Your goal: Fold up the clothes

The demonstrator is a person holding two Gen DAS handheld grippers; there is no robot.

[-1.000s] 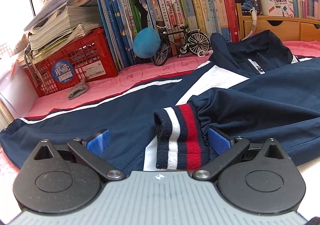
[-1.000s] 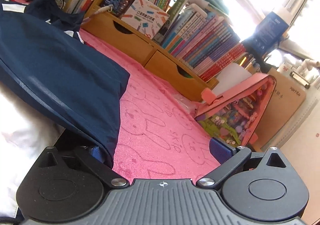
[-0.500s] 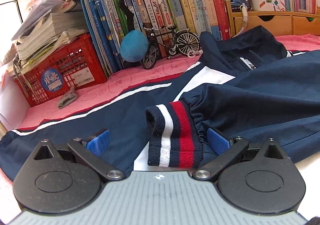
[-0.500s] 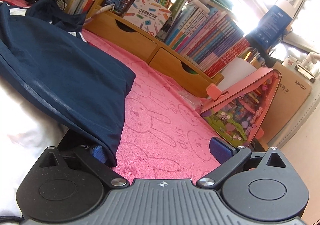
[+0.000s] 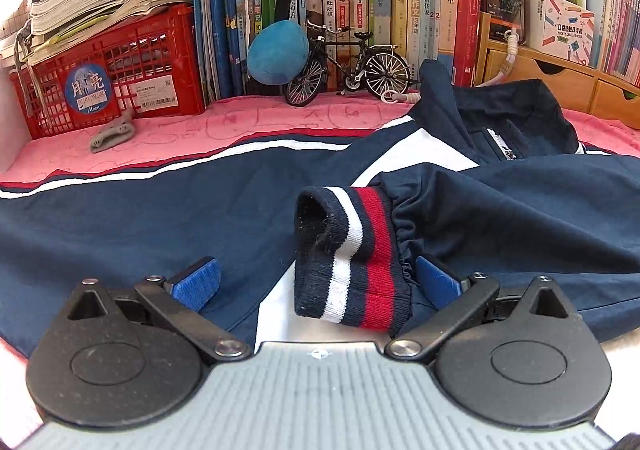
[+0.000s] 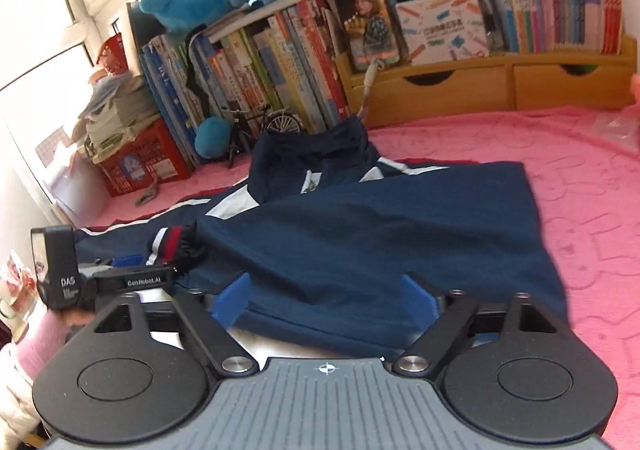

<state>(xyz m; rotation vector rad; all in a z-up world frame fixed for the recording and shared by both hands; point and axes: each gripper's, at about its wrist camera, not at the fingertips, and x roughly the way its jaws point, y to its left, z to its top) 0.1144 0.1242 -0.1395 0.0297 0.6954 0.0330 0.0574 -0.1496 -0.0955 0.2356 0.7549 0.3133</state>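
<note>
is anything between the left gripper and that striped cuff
Nothing visible. The striped cuff already lies between the open fingers of the left gripper, against the finger on its red side; only the jacket lies beneath.

The round sticker [image 5: 87, 89] on the red crate [image 5: 176, 50] reads "Moon". At nine o'clock in the right wrist view, the left gripper [image 6: 128, 262] bears "GenRobot.AI" and "DAS". The white box [image 5: 564, 30] at two o'clock reads "POCKET LABEL PRINTER".

1. I see a navy jacket [image 6: 360, 218] with white panels lying spread on the pink cloth.
2. Its right sleeve is folded across the front, the striped cuff [image 5: 352, 254] lying on top.
</note>
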